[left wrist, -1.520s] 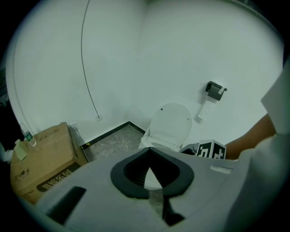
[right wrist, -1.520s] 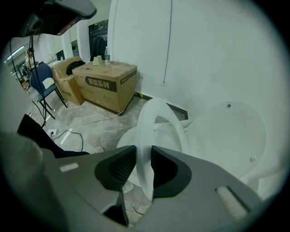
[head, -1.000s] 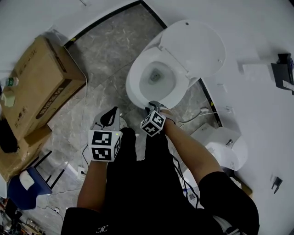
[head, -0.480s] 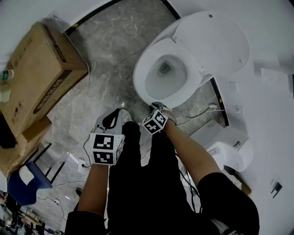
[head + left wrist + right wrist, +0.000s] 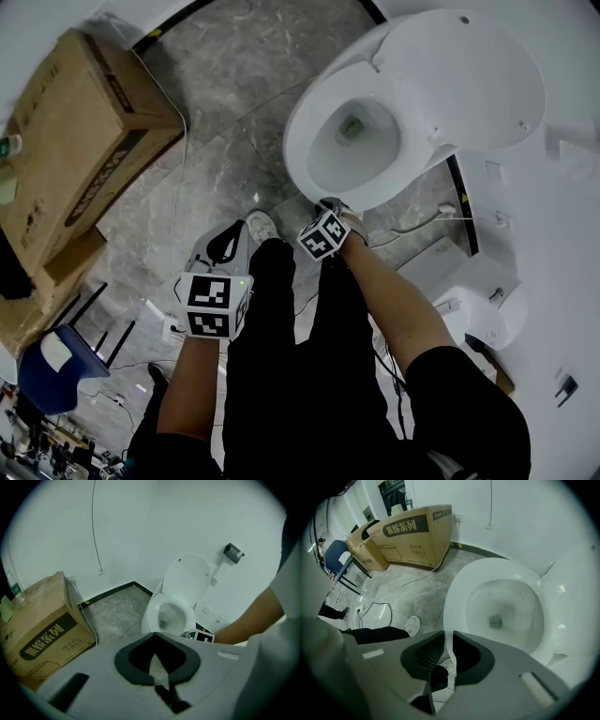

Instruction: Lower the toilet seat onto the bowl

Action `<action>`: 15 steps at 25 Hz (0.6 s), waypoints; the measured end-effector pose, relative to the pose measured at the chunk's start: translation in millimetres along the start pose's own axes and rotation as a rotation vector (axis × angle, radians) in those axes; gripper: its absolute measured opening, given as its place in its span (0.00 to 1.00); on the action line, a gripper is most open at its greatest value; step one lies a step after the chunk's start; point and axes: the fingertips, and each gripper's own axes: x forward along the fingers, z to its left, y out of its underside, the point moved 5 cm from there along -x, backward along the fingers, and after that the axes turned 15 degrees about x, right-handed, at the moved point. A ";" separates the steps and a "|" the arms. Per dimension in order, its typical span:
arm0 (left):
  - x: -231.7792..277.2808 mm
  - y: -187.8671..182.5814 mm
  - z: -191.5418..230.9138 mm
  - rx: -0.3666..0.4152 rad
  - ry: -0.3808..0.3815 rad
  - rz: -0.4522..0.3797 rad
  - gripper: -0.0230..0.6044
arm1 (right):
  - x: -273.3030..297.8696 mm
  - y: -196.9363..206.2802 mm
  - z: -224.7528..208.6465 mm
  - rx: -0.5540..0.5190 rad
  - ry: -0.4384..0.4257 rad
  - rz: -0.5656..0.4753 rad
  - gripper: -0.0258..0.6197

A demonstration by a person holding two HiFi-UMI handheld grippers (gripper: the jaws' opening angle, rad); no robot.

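Observation:
The white toilet bowl stands on grey marble floor, with its seat and lid raised together against the wall. My right gripper hovers just before the bowl's front rim, apart from it. Its jaws are closing with only a slim gap left and nothing between them. The bowl fills that gripper's view. My left gripper hangs lower left, over the floor beside my leg, its tips meeting on nothing. From there the toilet is farther off, lid upright.
A large cardboard box lies left of the toilet, and a blue chair stands at the lower left. Cables run over the floor. A white unit sits right of the bowl. A paper holder hangs on the wall.
The toilet has slid up and to the right in the head view and looks nearer. My right gripper stays by the bowl's front rim; the left one has barely shifted.

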 end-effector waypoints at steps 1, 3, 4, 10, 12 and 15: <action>1.2 2.1 1.2 -0.001 0.002 0.004 0.05 | 3.9 0.1 0.1 0.002 0.000 0.007 0.14; 4.1 6.3 2.1 -0.003 0.006 0.011 0.05 | 11.0 0.3 -0.1 0.002 -0.002 0.020 0.14; 5.6 8.2 2.0 -0.003 0.009 0.014 0.05 | 14.0 0.4 0.0 0.005 -0.005 0.026 0.14; 13.7 14.1 1.9 -0.012 0.020 0.025 0.05 | 16.3 0.7 -0.3 -0.004 0.012 0.012 0.13; 14.7 11.0 -0.4 -0.008 0.022 0.020 0.05 | 13.1 4.8 1.2 0.003 0.012 0.016 0.05; 11.9 -1.5 -4.9 -0.006 0.020 -0.002 0.05 | -0.3 11.4 -0.3 0.032 -0.011 0.013 0.05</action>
